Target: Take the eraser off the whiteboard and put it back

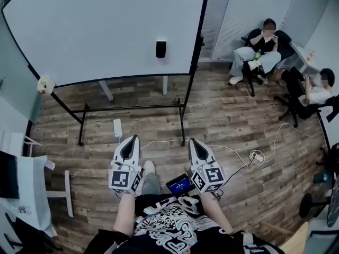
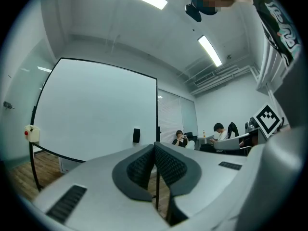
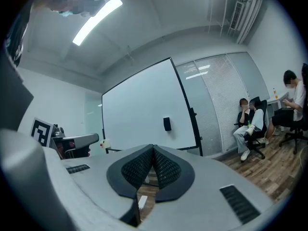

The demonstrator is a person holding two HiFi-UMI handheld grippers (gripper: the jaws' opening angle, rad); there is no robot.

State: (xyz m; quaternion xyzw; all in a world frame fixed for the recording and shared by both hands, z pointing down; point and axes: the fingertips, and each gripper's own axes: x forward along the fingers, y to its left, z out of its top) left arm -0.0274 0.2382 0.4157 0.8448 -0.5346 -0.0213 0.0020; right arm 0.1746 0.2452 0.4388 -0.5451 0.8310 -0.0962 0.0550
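- Both tools are sitting closed and empty: the left gripper (image 1: 131,138) is showing its dark ribbed pads pressed together with nothing between them, and the right gripper (image 1: 193,141) is showing the same.
- I'm holding them side by side, near me and low in the head view, both pointing level toward the large white rectangular whiteboard (image 1: 106,25) on its black tubular stand.
- I'm judging that the first step is in hand: the reach for the small black rectangular eraser (image 1: 161,49), which is clinging to the board face, low on its right half, near the black right frame edge and not yet taken off.
- From the tools, the eraser is lying far ahead and well apart, with open brown wood-plank floor (image 1: 228,120) between.
- In the right gripper view it's appearing just above and slightly right of the jaw tips; in the left gripper view it's sitting just left of them.
- For the next move I'm expecting to need the gap closed and one gripper's jaws spread before arrival, then squared to the eraser's narrow sides so the pads can close across it and draw it straight off.
- To me the right gripper is looking the better lined up.
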